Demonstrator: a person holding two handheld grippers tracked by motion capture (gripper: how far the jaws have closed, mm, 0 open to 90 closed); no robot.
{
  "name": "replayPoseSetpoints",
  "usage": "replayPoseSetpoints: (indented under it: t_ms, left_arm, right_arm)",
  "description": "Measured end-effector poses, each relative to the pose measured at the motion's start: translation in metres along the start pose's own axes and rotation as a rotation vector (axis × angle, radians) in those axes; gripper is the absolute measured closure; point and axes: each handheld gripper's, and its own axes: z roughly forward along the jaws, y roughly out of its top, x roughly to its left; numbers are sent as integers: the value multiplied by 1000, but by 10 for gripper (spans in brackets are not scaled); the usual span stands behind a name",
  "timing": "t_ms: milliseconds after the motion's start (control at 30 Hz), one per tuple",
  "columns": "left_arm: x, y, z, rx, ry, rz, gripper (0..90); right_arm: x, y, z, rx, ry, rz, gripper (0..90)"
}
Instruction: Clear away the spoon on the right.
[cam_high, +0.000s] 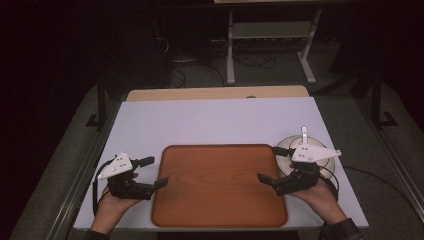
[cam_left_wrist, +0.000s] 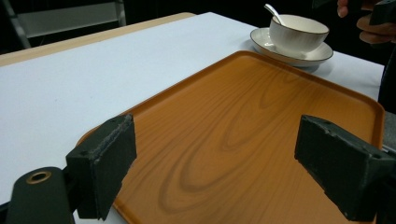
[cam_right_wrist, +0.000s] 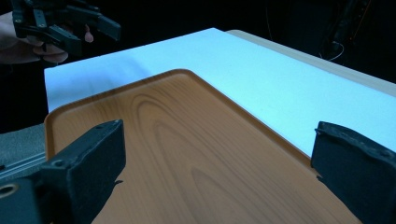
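Worktop (cam_high: 210, 120): white sheet over a wood top; wood edge shows along far side.
Tray (cam_high: 220, 182): brown wood-grain, rounded corners, flat at centre-near of worktop, nothing on it.
Left claw (cam_high: 152, 172): held in left hand (cam_high: 112, 200) at tray's left edge, jaws spread wide & released, nothing between them. Tips reach just over tray's left rim. In left claw view both jaws frame tray w/ gap between.
Right claw (cam_high: 272, 165): held in right hand (cam_high: 320, 195) at tray's right edge, jaws wide apart, released, grasping nothing. Right claw view: jaws either side of tray surface.
Cup (cam_left_wrist: 299, 32): white, sits on saucer (cam_left_wrist: 292, 51) w/ dark rim, on worktop just beyond tray's right far corner.
Spoon (cam_left_wrist: 273, 13): white, stands in cup, handle up.
Saucer in high view: partly hidden behind right claw's grey plate.
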Motion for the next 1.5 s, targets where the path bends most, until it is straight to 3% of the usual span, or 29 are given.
replayPoseSetpoints:
  t_ms: [500,1100,1500]
  left_arm:
    - [1,-3,2,11,-6,-7,123]
    - [1,-5,2,15,-4,-14,123]
    - [1,-5,3,24,-4,-11,123]
  right_arm:
    - [-9,6,-3,37,-8,-5,120]
    - [-28,16,-7,55,-45,-8,124]
    - [-46,18,-8,72,-87,15,130]
